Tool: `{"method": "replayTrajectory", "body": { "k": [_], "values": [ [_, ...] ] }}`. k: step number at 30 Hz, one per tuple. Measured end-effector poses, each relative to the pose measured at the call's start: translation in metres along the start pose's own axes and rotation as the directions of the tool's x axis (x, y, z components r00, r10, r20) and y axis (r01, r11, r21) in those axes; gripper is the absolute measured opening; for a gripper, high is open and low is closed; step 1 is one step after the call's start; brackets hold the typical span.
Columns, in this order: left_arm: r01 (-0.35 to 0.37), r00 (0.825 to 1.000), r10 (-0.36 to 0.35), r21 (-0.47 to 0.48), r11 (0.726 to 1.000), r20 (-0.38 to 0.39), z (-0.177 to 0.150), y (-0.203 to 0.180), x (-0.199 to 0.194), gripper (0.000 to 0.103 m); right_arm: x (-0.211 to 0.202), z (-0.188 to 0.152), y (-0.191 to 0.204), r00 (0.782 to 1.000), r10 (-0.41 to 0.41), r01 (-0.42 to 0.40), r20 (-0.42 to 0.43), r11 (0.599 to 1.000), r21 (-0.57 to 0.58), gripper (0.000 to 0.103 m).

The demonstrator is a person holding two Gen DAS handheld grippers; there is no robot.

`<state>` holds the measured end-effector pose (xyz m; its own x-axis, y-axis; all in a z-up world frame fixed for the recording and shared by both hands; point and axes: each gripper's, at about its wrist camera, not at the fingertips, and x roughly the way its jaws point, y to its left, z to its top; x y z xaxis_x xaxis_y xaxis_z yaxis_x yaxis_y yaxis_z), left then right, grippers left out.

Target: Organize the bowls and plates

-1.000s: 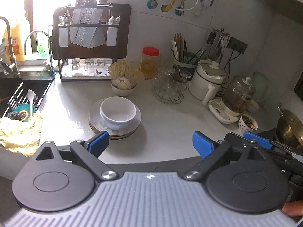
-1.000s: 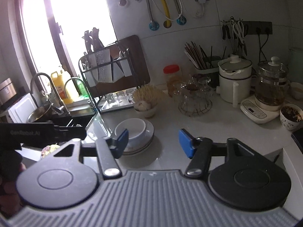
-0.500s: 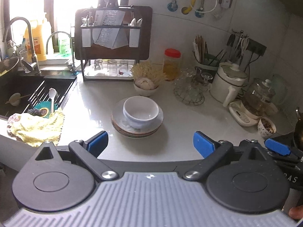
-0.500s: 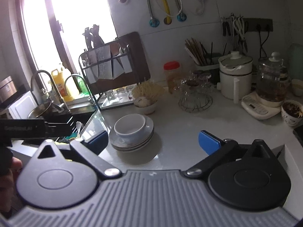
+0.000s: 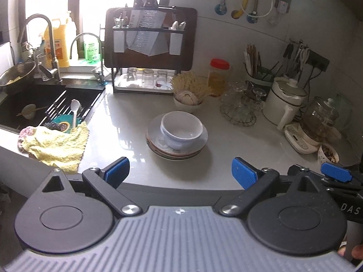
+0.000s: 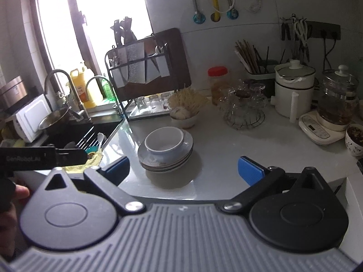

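At twelve o'clock ahead, I'm facing the bowl (image 6: 163,144) sitting on the plates (image 6: 165,161). Right gripper (image 6: 184,170) has just been spreading, nothing between; left gripper (image 5: 180,171) is spread too. I'm planning to straddle the rim squarely.

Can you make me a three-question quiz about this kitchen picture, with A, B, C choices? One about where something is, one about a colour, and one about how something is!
1. Where is the white bowl?
A. in the sink
B. on the stack of plates
C. on the yellow cloth

2. What colour is the jar's lid?
A. red
B. green
C. black

3. How is the right tool?
A. shut on a plate
B. shut on nothing
C. open, holding nothing

Answers: 1 B, the bowl sits upright on the top plate. 2 A, the lid is bright red. 3 C, its blue pads stand wide apart.
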<state>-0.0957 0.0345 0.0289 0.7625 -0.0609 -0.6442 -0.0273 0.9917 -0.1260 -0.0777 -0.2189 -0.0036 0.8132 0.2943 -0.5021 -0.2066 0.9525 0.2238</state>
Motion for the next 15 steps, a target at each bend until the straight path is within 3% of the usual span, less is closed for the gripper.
{"method": "replayTrajectory", "body": {
  "k": [15],
  "values": [
    [-0.017,1.000,0.017,0.000,1.000,-0.015,-0.0070,-0.0016,-0.0003,0.098,0.0021,-0.0028,0.0021,1.000,0.014,-0.015,-0.026,1.000,-0.010,0.103]
  ]
}}
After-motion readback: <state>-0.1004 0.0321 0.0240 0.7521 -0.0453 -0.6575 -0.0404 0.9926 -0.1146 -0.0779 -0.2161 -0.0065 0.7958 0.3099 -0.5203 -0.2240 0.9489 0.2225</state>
